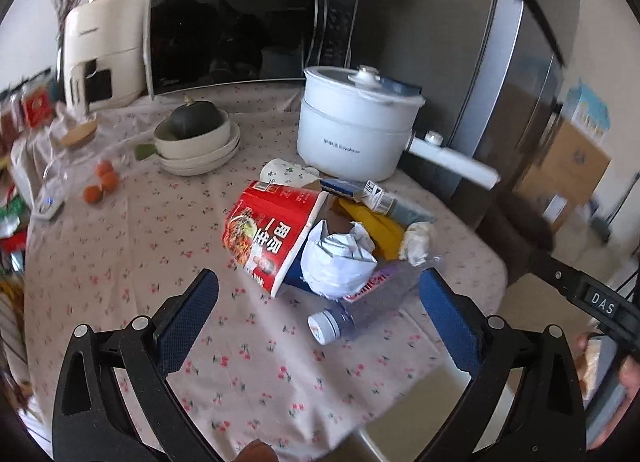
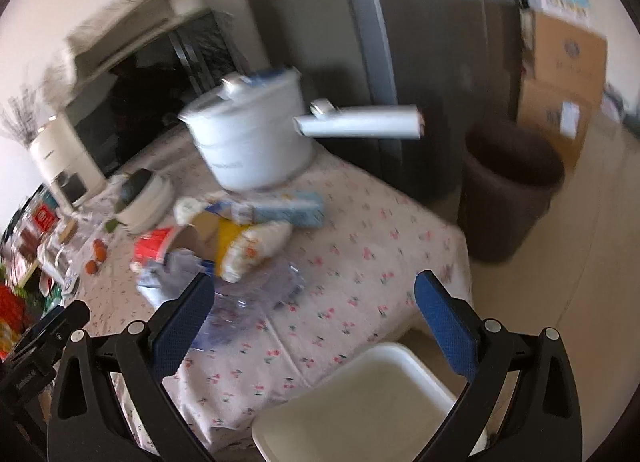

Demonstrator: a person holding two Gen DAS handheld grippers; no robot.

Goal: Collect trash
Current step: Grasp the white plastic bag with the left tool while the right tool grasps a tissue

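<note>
Trash pile waits on the counter, both grippers empty and nothing yet collected.

Left wrist view: the left gripper (image 1: 318,302) hovers with fingers spread wide and holding nothing, over a heap on the cherry-print counter (image 1: 140,246): a red noodle cup (image 1: 272,230) on its side, crumpled white paper (image 1: 338,258), a yellow wrapper (image 1: 376,226) and a clear plastic bottle (image 1: 352,314) lying nearest the fingers. A white electric pot (image 1: 352,134) stands just behind the heap. Right wrist view, blurred: the right gripper (image 2: 314,304) is likewise wide and empty, beside the same heap, with a dark brown bin (image 2: 508,198) on the floor past the counter's corner and a white stool (image 2: 360,402) below. By all appearances the collecting has barely started; every piece remains to be carried off.
</note>
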